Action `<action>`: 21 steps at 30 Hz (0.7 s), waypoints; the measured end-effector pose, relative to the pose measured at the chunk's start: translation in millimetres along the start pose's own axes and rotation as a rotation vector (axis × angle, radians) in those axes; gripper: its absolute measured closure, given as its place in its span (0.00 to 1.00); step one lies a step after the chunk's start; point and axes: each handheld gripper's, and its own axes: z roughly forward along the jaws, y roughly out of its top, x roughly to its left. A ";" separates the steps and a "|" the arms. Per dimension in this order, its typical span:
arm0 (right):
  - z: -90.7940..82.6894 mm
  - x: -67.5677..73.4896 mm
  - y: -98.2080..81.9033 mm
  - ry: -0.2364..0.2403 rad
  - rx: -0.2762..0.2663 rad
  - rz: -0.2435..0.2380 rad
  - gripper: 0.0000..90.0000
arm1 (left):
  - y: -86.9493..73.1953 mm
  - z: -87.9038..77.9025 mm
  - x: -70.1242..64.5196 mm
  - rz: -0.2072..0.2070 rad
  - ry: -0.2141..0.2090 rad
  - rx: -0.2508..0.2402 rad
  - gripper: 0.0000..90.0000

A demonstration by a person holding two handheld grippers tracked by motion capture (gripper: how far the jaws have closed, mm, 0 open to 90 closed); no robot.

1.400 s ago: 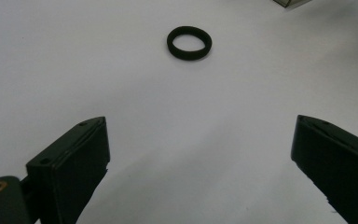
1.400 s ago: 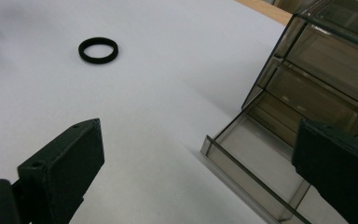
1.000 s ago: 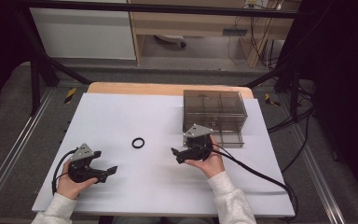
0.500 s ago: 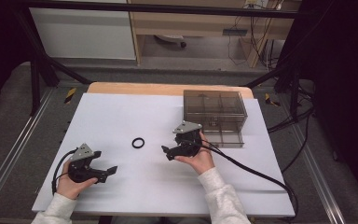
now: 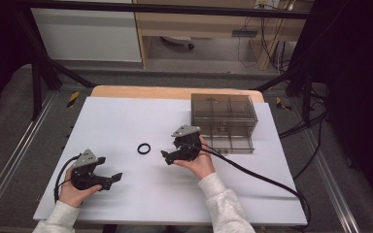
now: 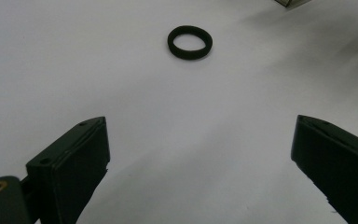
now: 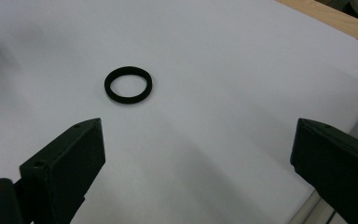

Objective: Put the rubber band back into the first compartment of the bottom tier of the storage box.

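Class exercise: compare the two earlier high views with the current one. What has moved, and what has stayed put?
The right gripper has travelled left, away from the clear drawer box and toward the black ring, jaws open, holding nothing. The left gripper, ring and box stayed where they were.

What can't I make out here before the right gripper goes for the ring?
- Drawer box, high view: smoked walls and small scale hide what is inside.
- Ring, right gripper view: material and thickness unclear; soft focus.
- Right gripper, high view: jaws too small to judge the gap.
- Left gripper, left gripper view: jaw bases cut off by the bottom edge.
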 end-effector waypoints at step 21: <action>28.5 1.7 11.9 0.014 0.014 0.026 0.06 | 0.0 -0.1 0.2 0.001 0.000 0.000 0.05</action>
